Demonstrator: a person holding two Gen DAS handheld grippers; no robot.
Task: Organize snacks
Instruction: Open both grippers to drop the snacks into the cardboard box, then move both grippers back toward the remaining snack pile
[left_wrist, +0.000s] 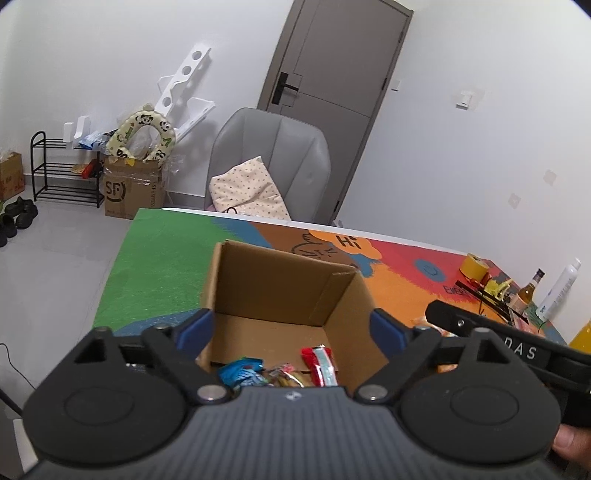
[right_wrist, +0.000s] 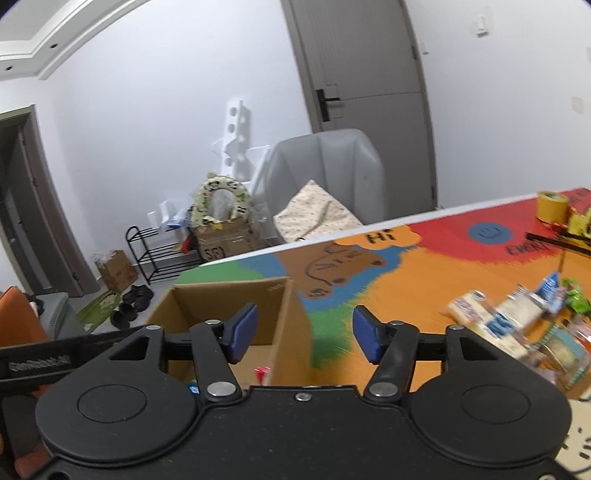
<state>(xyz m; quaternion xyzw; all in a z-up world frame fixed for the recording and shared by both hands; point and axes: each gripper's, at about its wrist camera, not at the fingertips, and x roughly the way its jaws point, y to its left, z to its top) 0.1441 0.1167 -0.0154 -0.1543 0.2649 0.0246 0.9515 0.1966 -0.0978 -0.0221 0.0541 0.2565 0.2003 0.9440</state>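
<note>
**Both tools hanging over the snack box, nothing gripped**

Nearest to the camera, the left tool (left_wrist: 291, 330) is sitting spread wide over the open cardboard box (left_wrist: 280, 284), its blue pads (left_wrist: 195, 332) apart with nothing between them. Right below it, in the near end of the box, a blue packet (left_wrist: 240, 373), a clear-wrapped snack (left_wrist: 284, 376) and a red-and-white packet (left_wrist: 321, 363) are lying on the bottom. The right tool (right_wrist: 304, 334) is hovering over the box's right wall, partly spread and also pinching nothing.

Off to the right, a loose pile of snacks (right_wrist: 517, 321) is waiting on the colourful worktop (right_wrist: 424, 280), well apart from the box, though it's looking blurry in the right wrist view, so I can't tell the individual packs.

Farther along the worktop's right end, a yellow tape roll (left_wrist: 474, 267), a brown bottle (left_wrist: 530, 290) and a white bottle (left_wrist: 559, 291) are standing. Beyond the far edge, a grey chair (left_wrist: 273, 162) is holding a spotted cushion (left_wrist: 247, 192), with a grey door (left_wrist: 332, 85) behind.
</note>
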